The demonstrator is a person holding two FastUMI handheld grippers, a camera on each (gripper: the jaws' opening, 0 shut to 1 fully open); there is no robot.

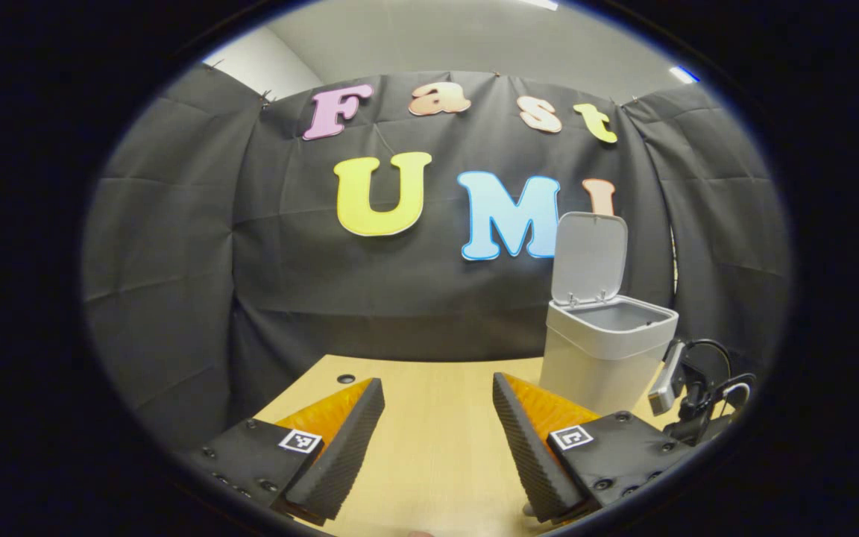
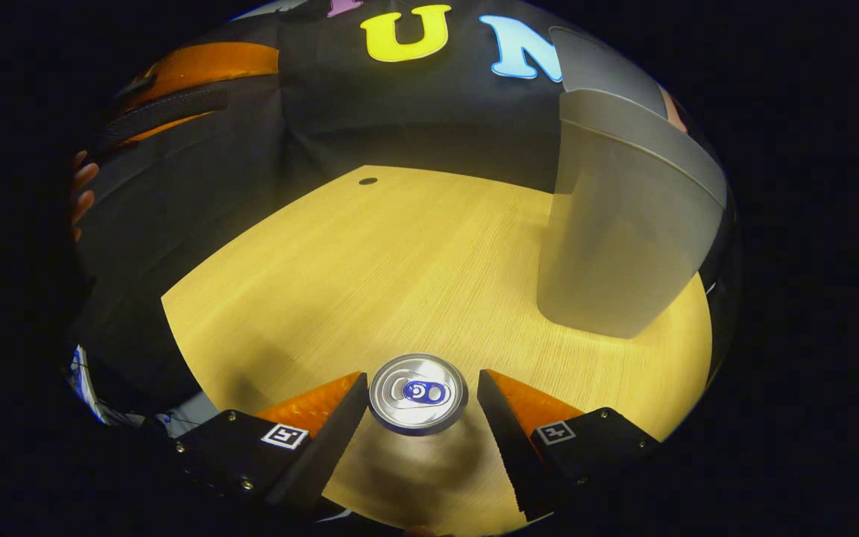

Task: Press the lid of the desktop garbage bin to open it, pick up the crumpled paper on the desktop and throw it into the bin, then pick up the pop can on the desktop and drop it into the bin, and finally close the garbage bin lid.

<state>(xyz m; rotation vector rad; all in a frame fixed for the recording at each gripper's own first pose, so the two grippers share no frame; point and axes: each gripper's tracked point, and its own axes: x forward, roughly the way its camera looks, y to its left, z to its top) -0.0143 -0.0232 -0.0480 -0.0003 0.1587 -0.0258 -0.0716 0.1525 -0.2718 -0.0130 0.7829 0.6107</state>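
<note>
Bin (image 1: 605,350) lid (image 1: 590,257) up, inside hidden

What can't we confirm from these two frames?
- Bin contents: left gripper view looks at the open lid, but the rim hides the bottom, so paper inside is unverified.
- Pop can grip: right gripper view shows it between the right hand-held gripper fingers; contact unclear.
- Bin in right gripper view: cut off by the edge.

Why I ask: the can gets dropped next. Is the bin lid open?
Open: the lid stands upright behind the bin, leaving its mouth uncovered.
</note>
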